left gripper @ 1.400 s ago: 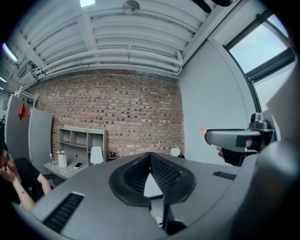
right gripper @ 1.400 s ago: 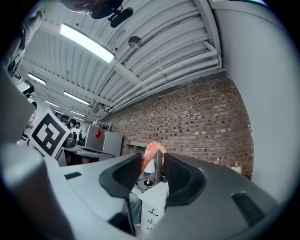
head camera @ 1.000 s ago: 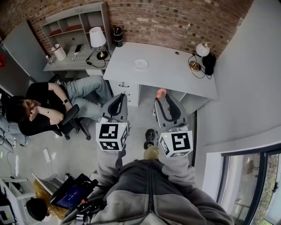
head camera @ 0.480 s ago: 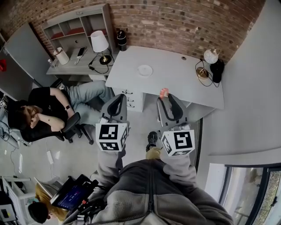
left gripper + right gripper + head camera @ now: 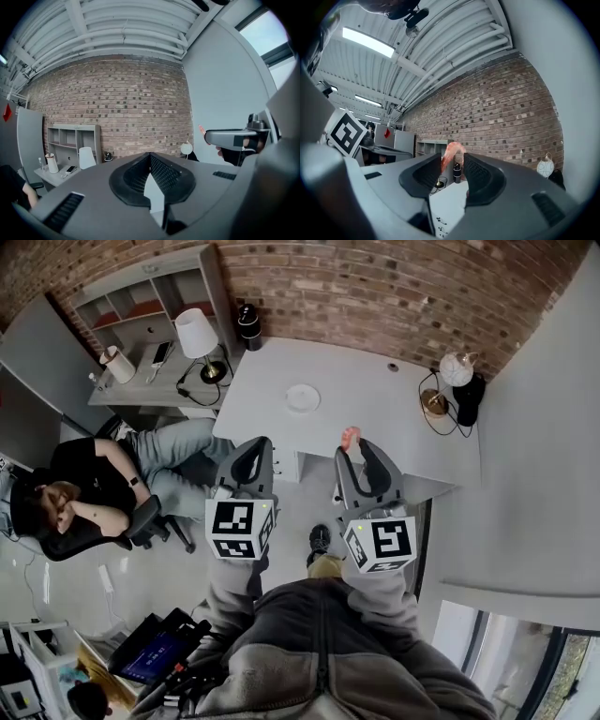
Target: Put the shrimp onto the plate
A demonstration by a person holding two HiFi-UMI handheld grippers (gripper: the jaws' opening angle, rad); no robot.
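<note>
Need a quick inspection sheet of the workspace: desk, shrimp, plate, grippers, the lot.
Surface: white desk against the wall.
Job's things: plate on the desk, nothing on it; shrimp held short of the plate.
Clutter: globe lamp at the desk's right end; black cylinder at its back left corner.
Grippers: right gripper shut on the shrimp; left gripper shut, empty.
Cables: lamp cord looped on the desk's right end.
Surroundings: brick wall; seated person at left; side desk with a lamp.
</note>
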